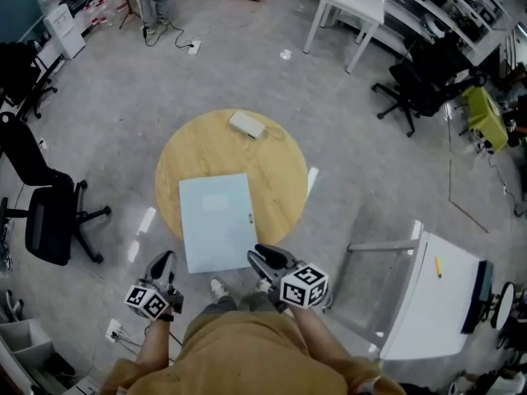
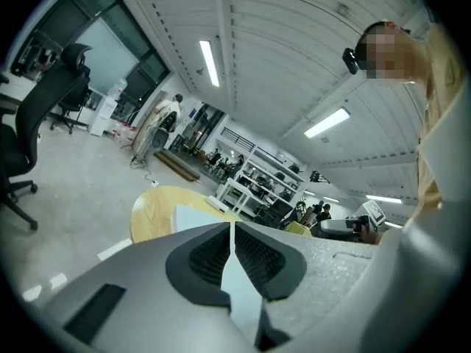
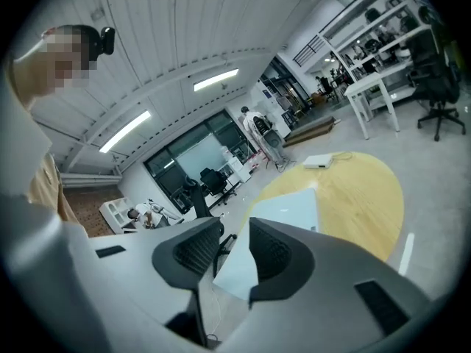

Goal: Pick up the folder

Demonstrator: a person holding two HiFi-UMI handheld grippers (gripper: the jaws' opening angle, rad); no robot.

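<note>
A pale blue folder (image 1: 216,220) lies flat on the round wooden table (image 1: 272,159), its near edge hanging over the table's rim toward me. My left gripper (image 1: 163,263) is low at the folder's near left corner, beside and apart from it, jaws shut and empty. In the left gripper view the folder (image 2: 190,218) shows beyond the closed left gripper (image 2: 232,226). My right gripper (image 1: 265,257) is at the near right corner, jaws a little apart. In the right gripper view the folder's corner (image 3: 287,208) shows through the gap of the right gripper (image 3: 234,230), with no pad pressing on it.
A small white box (image 1: 246,124) with a cable lies at the table's far edge. A black office chair (image 1: 49,220) stands to the left, a white table (image 1: 428,295) to the right, a white desk (image 1: 350,6) farther back. My shoe (image 1: 218,288) is under the folder's overhang.
</note>
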